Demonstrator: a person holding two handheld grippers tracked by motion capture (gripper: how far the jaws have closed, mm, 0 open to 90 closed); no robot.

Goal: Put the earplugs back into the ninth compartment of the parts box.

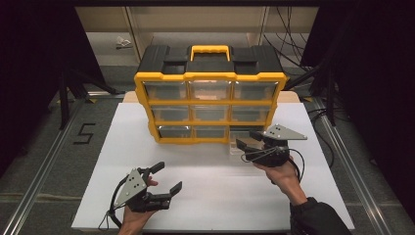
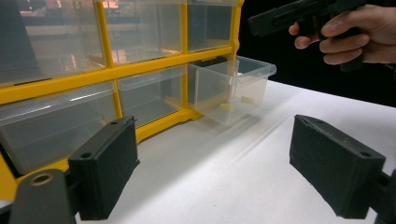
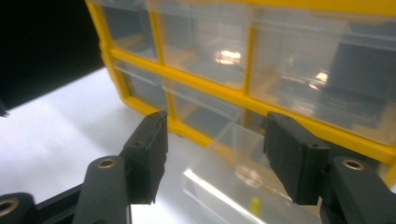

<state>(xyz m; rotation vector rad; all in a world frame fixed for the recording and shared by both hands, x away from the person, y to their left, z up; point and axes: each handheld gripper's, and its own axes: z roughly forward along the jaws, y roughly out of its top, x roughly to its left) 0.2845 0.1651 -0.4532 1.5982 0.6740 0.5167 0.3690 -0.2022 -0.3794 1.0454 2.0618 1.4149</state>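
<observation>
A yellow and black organizer (image 1: 210, 93) with clear drawers stands at the back of the white table (image 1: 205, 186). Its bottom right drawer (image 1: 241, 144) (image 2: 232, 88) (image 3: 233, 177) is pulled out and holds small yellow pieces (image 2: 227, 106) (image 3: 254, 204). My right gripper (image 1: 248, 139) (image 3: 215, 158) hovers open just above that drawer's front, jaws apart with nothing between them. My left gripper (image 1: 166, 177) (image 2: 215, 168) rests open near the table's front left, pointing toward the organizer.
The organizer (image 2: 107, 70) (image 3: 243, 88) has three rows of shut clear drawers. Metal rails (image 1: 44, 161) run along both sides of the table. Cables (image 1: 293, 49) lie on the floor behind at the right. Bare table lies between the two grippers.
</observation>
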